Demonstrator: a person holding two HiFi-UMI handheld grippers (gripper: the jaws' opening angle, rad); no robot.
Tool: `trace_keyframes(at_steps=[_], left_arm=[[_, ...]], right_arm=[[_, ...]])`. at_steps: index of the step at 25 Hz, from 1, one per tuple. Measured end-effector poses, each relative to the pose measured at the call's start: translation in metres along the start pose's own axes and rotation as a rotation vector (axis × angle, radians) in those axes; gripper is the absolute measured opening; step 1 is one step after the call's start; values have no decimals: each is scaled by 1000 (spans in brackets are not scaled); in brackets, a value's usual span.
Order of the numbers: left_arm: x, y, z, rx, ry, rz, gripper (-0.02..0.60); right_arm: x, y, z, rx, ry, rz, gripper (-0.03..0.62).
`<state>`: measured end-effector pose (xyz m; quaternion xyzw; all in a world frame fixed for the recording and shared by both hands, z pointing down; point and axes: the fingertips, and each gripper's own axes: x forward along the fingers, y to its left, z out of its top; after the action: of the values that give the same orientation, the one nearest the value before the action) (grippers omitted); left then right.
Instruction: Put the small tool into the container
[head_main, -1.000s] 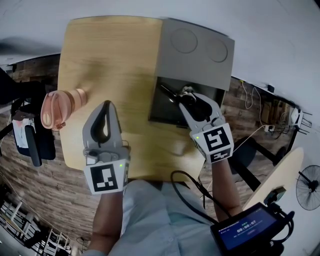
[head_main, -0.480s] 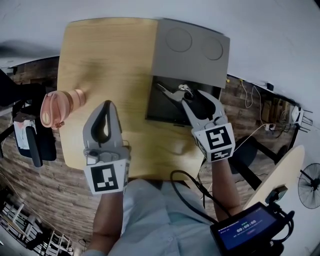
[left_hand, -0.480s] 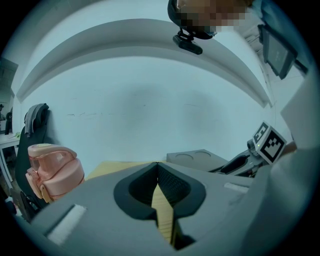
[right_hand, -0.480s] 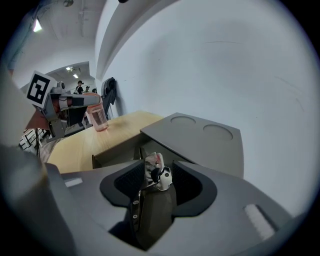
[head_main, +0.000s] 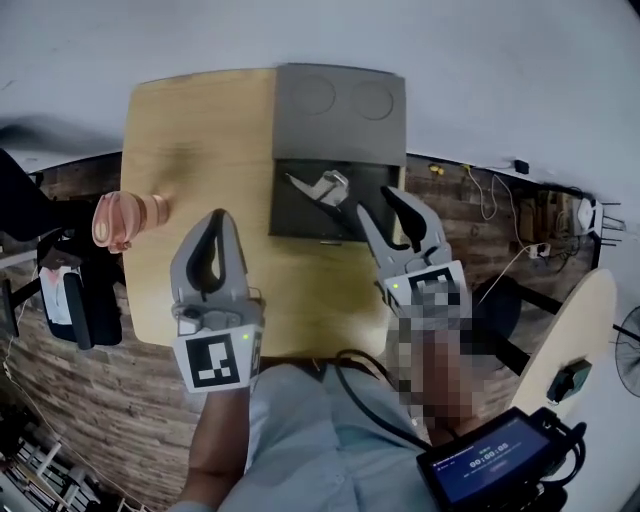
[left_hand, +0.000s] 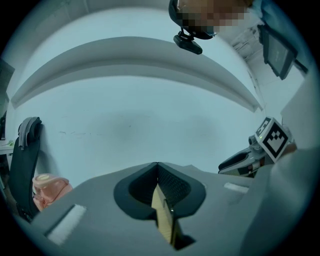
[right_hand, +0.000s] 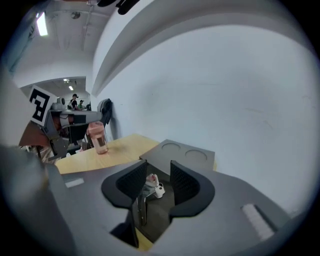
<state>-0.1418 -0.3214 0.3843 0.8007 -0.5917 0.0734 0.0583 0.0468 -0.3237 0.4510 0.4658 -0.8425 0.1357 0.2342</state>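
1. Closest in, down at the near right, a screen (head_main: 488, 464) glows blue.
2. Left gripper (head_main: 214, 224) hangs over the near-left part of the table (head_main: 190, 120). Jaws are pressed together, tips meeting, nothing caught in them. Its own view says the same: the left gripper (left_hand: 157, 167) is closed up tight.
3. Right gripper (head_main: 377, 207) sits over the near-right edge of the container (head_main: 295, 215). Its jaws stand apart and are closing, and the pads press on nothing.
4. From its own view the right gripper (right_hand: 157, 169) looks through the gap straight down into the container (right_hand: 157, 215).
5. There's the tool (head_main: 320, 188), lying inside the container around the middle. It is just left of the right gripper's jaws and apart from them.
6. Through the right gripper's gap the tool (right_hand: 142, 205) lies flat on the dark floor. Its metal handle points near and its head far, with a small white-and-pink piece beside the head.
7. The lid (head_main: 340, 105) is open and laid back on the far side, grey, with two round recesses on top. The right gripper view shows the lid (right_hand: 185, 152) the same way.
8. Over on the left edge of the table stands a pink bottle (head_main: 125, 217), well apart from the container. It shows again in both gripper views: bottle (left_hand: 47, 189), and upright here, bottle (right_hand: 97, 137).
9. A dark chair (head_main: 75, 300) stands just beyond that left edge.
10. Farthest back, a plain pale wall (head_main: 450, 50).
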Motion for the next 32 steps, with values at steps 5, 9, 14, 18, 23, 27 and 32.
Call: trace_keyframes(at_steps=[5, 9, 14, 18, 23, 27, 32], left_arm=[[-17, -39, 52, 35, -99, -46, 9], [-37, -80, 96, 60, -184, -79, 9], [-78, -117, 135, 115, -265, -94, 9], [-109, -138, 155, 167, -327, -99, 9], [-126, -157, 166, 182, -357, -107, 9], [-127, -159, 170, 193, -369, -108, 9], [-128, -160, 170, 173, -359, -103, 9]], right_arm=[[-57, 13, 51, 0, -187, -34, 115], [-106, 20, 77, 9, -307, -66, 78], [-173, 26, 94, 9, -407, -125, 3], [-221, 29, 105, -12, -480, -159, 2], [-251, 29, 111, -34, -521, -182, 1], [-257, 30, 116, -46, -542, -186, 0], [-261, 32, 119, -48, -561, -184, 0]])
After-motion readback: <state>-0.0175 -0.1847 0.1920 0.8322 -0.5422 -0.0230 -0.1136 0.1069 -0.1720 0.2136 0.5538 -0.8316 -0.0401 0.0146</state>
